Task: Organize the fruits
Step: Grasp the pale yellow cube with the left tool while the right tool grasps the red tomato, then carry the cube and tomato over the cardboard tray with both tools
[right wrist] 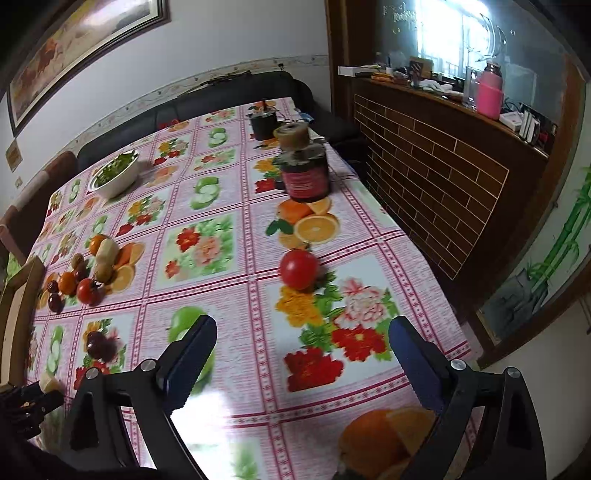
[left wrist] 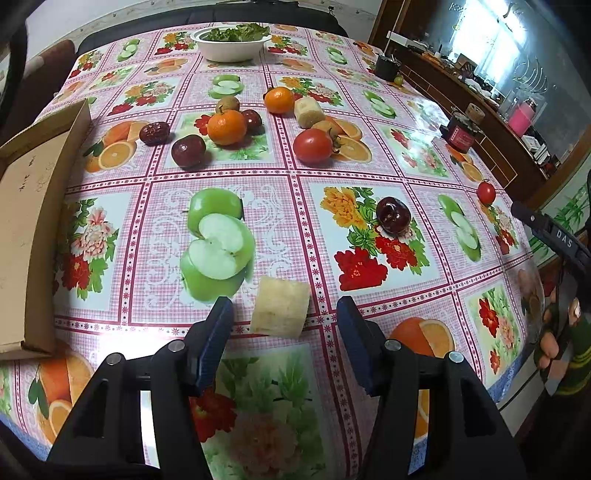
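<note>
My left gripper (left wrist: 282, 314) hangs with its jaws spread wide, a pale cut chunk (left wrist: 280, 308) lying on the tablecloth (left wrist: 277, 206) between the tips, touched by neither pad. My right gripper (right wrist: 303, 343) is spread wide too, nothing between its pads, a tomato (right wrist: 298, 272) on the cloth ahead of it. At the far end a white bowl (left wrist: 231, 46) holds green leaves (left wrist: 236, 32). A cardboard box (left wrist: 33, 206) sits at the left edge; I cannot see inside it. Loose fruit clusters mid-table: an orange (left wrist: 226, 126), a second orange (left wrist: 279, 99), a big tomato (left wrist: 313, 146), dark red fruits (left wrist: 188, 150). A dark jar (right wrist: 304, 173) stands near the right edge, its contents hidden.
</note>
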Demonstrator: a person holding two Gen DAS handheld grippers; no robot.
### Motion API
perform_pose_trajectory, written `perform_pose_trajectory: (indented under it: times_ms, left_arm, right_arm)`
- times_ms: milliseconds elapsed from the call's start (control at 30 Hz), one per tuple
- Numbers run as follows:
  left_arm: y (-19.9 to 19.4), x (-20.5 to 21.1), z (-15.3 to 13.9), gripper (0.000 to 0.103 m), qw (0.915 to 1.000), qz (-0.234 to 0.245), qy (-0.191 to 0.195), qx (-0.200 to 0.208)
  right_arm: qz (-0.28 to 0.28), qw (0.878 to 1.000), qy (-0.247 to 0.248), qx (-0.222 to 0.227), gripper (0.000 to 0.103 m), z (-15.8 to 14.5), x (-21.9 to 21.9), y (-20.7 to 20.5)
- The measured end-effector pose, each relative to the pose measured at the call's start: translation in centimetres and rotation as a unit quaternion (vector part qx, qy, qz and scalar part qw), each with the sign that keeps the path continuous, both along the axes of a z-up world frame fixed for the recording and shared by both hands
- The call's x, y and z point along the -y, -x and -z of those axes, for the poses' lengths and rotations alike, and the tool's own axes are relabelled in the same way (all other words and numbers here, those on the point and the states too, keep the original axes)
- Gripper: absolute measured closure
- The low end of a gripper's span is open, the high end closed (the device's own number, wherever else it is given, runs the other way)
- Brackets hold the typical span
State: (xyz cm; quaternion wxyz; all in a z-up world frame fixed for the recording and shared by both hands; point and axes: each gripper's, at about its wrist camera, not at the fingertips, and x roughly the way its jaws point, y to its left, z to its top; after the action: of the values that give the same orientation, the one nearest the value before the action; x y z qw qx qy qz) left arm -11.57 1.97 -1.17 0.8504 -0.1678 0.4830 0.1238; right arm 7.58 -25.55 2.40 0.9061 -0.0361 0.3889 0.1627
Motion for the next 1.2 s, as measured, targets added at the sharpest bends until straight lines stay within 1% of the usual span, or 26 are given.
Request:
perform_pose_trajectory:
  times_ms: [100,167,200,300,333,367,400,433,467,500,533,633,767,833,933,1033,1200]
  left_arm:
    - [-0.3,0.2,0.0,0.046,0.9999,0.004,-0.009,0.0]
    - [-0.3,0.3,0.1,0.046,0.9999,0.004,-0.016,0.001]
    - [-0.3,0.3,0.1,0.046,0.9999,0.005,-0.016,0.002]
    - [-0.1,-0.1,0.1,0.046,0.9999,0.002,-0.012,0.005]
    - [-0.1,-0.2,0.1,0.046,0.9999,0.001,-0.012,0.007]
    - [0.0,-0.3,0.1,0.046,0.9999,0.0,-0.014,0.009]
    - [0.0,-0.3,0.2,0.049,0.9998,-0.002,-0.017,0.01]
    - [0.1,-0.3,0.2,0.055,0.9997,-0.004,-0.022,0.011]
    - [0.1,-0.2,0.2,0.059,0.9995,-0.008,-0.029,0.011]
    - [0.1,-0.2,0.2,0.067,0.9994,-0.01,-0.033,0.011]
    - [0.1,-0.2,0.2,0.081,0.9995,-0.007,-0.029,0.014]
    - [0.2,-0.3,0.1,0.081,0.9996,-0.005,-0.023,0.014]
    - [0.3,-0.3,-0.2,0.081,0.9995,-0.007,-0.03,0.008]
    - [0.4,-0.6,-0.4,0.081,0.9991,-0.013,-0.04,0.001]
    - [0.8,-1.3,-0.8,0.081,0.9985,-0.024,-0.049,-0.002]
    - [1.6,-2.4,-1.6,0.081,0.9975,-0.041,-0.058,0.005]
    - [3.0,-4.7,-2.8,0.08,0.9948,-0.071,-0.072,0.012]
  right_arm:
    - [-0.013,1.0,-0.008,0.006,0.008,0.0,-0.3,-1.1]
    - [-0.013,1.0,0.003,0.017,0.011,0.0,-1.1,-2.4]
    - [-0.012,1.0,0.007,0.015,0.012,0.2,-1.5,-3.2]
    - [-0.017,1.0,0.017,-0.005,0.022,1.2,-2.6,-5.4]
    - [-0.022,0.999,0.02,-0.014,0.028,1.8,-3.1,-6.1]
    - [-0.026,0.999,0.028,-0.025,0.037,2.4,-3.5,-6.6]
    - [-0.029,0.998,0.036,-0.033,0.045,2.9,-3.8,-6.9]
    - [-0.034,0.998,0.041,-0.039,0.063,3.3,-4.1,-7.1]
    - [-0.037,0.998,0.044,-0.034,0.07,3.3,-4.3,-7.0]
    - [-0.04,0.998,0.044,-0.031,0.07,3.1,-4.3,-6.8]
    - [-0.044,0.998,0.043,-0.023,0.07,2.9,-4.3,-6.4]
    - [-0.054,0.998,0.033,-0.014,0.07,2.3,-4.4,-5.2]
    - [-0.079,0.997,0.013,-0.017,0.07,1.6,-5.5,-2.6]
    - [-0.097,0.995,0.004,-0.022,0.07,1.3,-6.4,-1.1]
    - [-0.131,0.991,-0.007,-0.025,0.07,0.7,-8.5,1.0]
    - [-0.165,0.986,-0.016,-0.026,0.07,0.1,-10.9,2.9]
    - [-0.221,0.974,-0.035,-0.041,0.07,-0.6,-15.0,5.8]
